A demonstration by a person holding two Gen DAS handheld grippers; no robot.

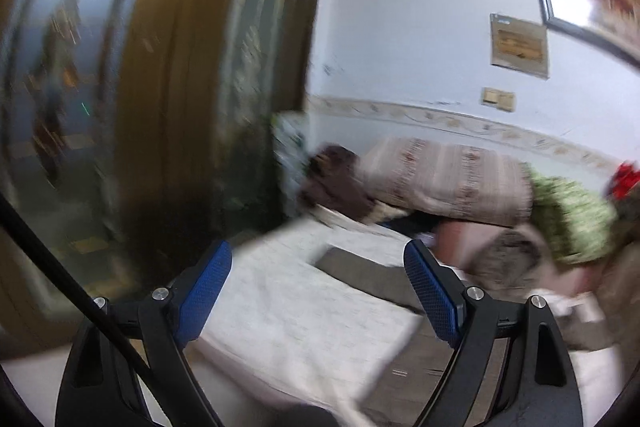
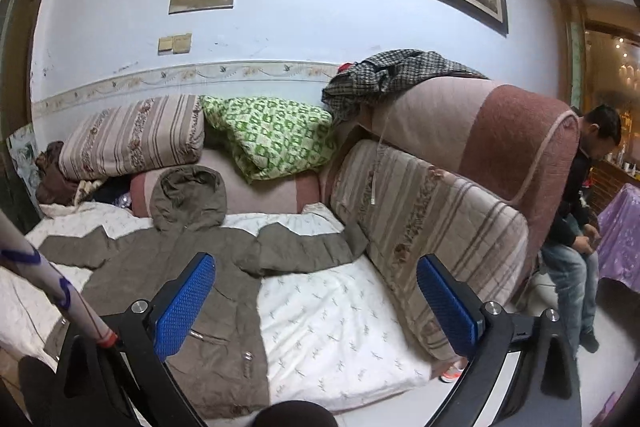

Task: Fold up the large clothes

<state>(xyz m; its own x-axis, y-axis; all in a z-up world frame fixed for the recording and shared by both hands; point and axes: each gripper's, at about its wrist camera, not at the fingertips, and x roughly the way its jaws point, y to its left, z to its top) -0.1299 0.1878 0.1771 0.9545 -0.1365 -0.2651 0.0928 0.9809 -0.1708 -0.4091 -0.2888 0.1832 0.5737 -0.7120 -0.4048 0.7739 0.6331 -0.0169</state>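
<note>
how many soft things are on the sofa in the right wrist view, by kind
hooded jacket: 1, olive brown, spread flat
striped cushions: 2
green patterned quilt: 1
checked garment: 1, draped over the sofa back
dark brown bundle: 1, kind unclear
total: 6

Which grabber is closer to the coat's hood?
Right, probably. The right gripper hangs open above the coat's front, facing its hood. The left gripper faces only a sleeve.
</note>
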